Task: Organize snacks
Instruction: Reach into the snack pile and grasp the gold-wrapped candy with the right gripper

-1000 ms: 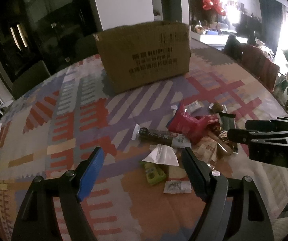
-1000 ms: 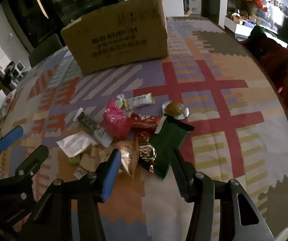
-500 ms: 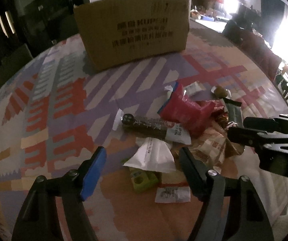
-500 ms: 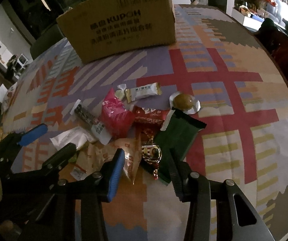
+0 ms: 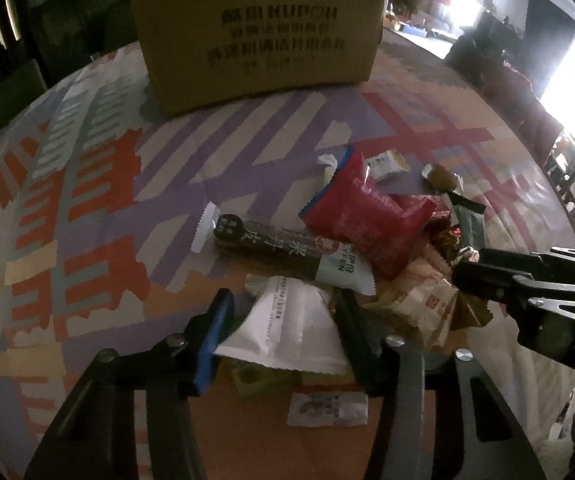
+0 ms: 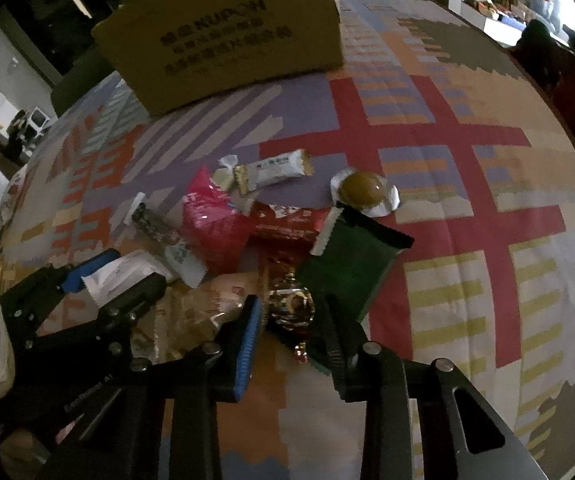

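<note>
A heap of snacks lies mid-tablecloth, nearer my edge than the cardboard box beyond. My left gripper has just been closing around a white packet, pads touching its sides. My right gripper has been closing on a gold-foil candy (beside a green packet); whether it pinches, I cannot tell.

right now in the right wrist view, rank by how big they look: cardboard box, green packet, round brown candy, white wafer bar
1. cardboard box, largest by far though farthest away
2. green packet, nearer the camera, so somewhat flattered
3. white wafer bar
4. round brown candy, close to the bar in size; its foil wrapper makes that call unsure
</note>
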A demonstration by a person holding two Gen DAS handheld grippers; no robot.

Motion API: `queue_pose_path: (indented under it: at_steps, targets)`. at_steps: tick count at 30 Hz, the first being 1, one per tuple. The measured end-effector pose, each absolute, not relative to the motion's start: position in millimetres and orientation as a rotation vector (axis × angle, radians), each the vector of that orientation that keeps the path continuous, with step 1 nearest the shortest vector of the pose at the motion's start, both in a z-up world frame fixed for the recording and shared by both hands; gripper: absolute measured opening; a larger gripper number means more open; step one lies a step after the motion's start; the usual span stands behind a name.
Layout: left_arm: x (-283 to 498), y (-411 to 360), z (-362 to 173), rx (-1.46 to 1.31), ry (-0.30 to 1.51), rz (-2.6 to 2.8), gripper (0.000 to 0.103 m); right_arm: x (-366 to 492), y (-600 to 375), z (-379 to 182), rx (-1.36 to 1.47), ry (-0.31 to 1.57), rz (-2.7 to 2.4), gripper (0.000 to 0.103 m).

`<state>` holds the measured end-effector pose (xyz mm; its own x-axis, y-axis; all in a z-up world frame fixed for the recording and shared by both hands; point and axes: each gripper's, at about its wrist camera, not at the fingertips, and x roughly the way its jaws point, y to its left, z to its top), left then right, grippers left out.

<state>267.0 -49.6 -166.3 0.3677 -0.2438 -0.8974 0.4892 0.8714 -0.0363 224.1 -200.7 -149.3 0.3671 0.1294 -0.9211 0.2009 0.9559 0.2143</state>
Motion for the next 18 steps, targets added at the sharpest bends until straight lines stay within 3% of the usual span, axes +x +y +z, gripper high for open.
queue_pose_path:
  at_steps: [5,18]
  targets:
    - [269.3,-47.8,-168.9,0.232,1.117,-0.476,0.05,224.5,-200.3,-150.9,0.306,1.196,-0.042,0.025]
    - [254.9,-43.8,-149.2,0.212,1.074,-0.473,0.05,218.3,-194.5,-128.9,0.256,1.135,-0.022,0.024]
